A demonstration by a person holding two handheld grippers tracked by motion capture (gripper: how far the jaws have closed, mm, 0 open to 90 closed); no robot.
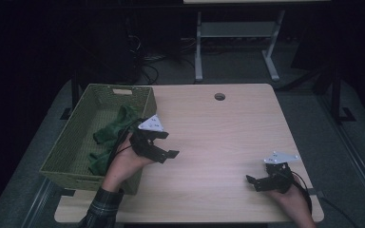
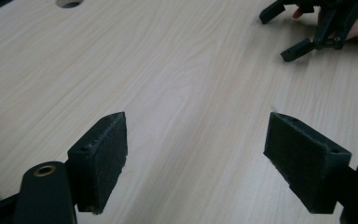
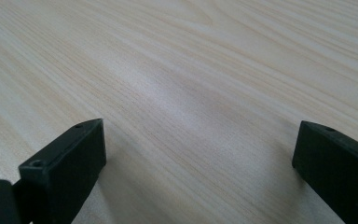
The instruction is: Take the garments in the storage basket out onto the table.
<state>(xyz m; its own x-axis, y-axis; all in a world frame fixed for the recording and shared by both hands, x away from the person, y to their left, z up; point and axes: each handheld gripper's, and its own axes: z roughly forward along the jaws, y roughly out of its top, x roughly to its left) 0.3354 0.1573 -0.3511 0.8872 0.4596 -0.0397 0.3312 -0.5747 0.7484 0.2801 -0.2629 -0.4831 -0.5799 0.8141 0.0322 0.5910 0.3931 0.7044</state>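
nearby, basket (image 1: 76,137) label (image 1: 122,91) seems blank; green cloth (image 1: 116,128) inside

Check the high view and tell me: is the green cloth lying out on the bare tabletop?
No, the green cloth lies inside the green basket at the table's left.

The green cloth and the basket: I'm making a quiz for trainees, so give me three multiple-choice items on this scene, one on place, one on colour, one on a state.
1. Where does the cloth lie?
A. inside the basket
B. on the bare table
C. on the floor

2. What colour is the cloth?
A. red
B. green
C. white

3. How are the left tongs?
A. shut on the cloth
B. shut and empty
C. open and empty

Answers:
1 A: the cloth lies crumpled within the basket at the left of the table.
2 B: it is dark green.
3 C: the left tongs stand wide apart over bare wood.
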